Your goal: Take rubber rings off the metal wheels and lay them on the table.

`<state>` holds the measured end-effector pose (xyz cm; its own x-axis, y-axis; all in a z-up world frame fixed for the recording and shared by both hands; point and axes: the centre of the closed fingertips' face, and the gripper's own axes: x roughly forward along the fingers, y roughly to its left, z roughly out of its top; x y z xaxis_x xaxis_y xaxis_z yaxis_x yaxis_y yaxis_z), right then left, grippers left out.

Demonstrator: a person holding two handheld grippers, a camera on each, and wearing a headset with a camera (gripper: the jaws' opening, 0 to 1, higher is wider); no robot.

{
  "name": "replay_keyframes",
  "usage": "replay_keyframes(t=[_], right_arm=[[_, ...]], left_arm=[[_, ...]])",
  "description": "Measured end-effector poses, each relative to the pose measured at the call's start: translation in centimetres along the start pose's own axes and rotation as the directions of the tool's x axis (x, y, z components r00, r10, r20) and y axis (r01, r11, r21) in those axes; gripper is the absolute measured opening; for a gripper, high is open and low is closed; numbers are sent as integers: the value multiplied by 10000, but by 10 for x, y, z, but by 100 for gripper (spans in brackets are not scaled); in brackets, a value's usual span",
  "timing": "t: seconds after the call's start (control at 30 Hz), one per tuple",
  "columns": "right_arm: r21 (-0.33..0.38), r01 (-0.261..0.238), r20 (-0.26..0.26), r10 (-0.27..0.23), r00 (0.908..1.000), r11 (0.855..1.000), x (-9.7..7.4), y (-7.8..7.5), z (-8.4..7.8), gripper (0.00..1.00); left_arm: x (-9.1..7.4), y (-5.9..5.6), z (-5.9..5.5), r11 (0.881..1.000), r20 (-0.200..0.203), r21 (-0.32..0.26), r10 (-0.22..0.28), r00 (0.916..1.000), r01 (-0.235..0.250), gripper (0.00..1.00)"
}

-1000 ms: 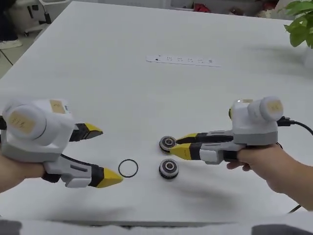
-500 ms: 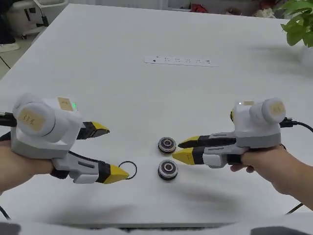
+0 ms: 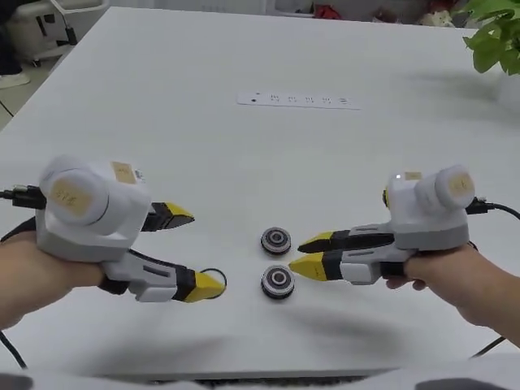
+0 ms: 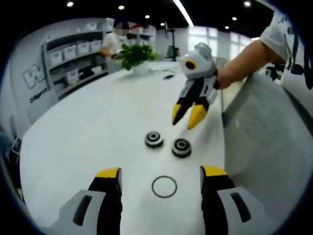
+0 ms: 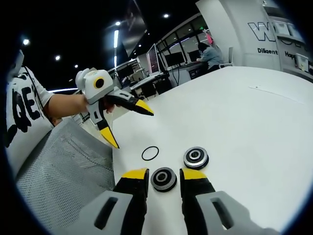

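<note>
On the far wall (image 5: 281,22) I read a big "W" with "Diligent" beneath. My shirt (image 5: 19,112) shows "QE", cut off. The sticker (image 3: 69,195) on my left tongs (image 3: 204,249) blurs.

white table (image 3: 244,162): near wheel (image 3: 278,281), far wheel (image 3: 276,240), loose ring (image 4: 164,176), power strip (image 3: 297,100)

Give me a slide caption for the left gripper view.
Open left gripper frames a loose rubber ring on the white table, two metal wheels and the right gripper beyond.

Open table (image 3: 244,162) between wheels (image 3: 276,241) (image 3: 278,281) and ring (image 4: 164,186); power strip (image 3: 298,100), seemingly, well beyond.
</note>
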<state>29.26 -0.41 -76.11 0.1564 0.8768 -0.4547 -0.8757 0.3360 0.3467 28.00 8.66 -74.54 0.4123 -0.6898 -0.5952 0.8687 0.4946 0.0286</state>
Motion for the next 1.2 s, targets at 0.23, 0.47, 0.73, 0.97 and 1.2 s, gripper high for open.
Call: replay_keyframes(t=[0.23,0.47,0.73,0.97,1.2], right_arm=[[-70,-53,-203,52,9998,10000,-1,3,-7,21],[-188,-77,-415,69,9991,9998,-2,-1,-14,22],[-442,-129,-734,96,9973,9989,-1,-3,-24,21],[-746,-215,-1032,137,9946,9970,1,-2,-30,21],[-1004,-310,-1241,184,9921,9945,4,1,-34,21]], left_arm=[[6,-2,3,9999,18,65,-98,10000,98,65],[12,-3,5,9996,-47,158,-212,9998,213,63],[20,-8,7,9988,-122,270,-417,9991,420,61],[25,-10,6,9978,-196,326,-566,9982,572,59],[30,-13,7,9967,-255,394,-700,9972,710,56]])
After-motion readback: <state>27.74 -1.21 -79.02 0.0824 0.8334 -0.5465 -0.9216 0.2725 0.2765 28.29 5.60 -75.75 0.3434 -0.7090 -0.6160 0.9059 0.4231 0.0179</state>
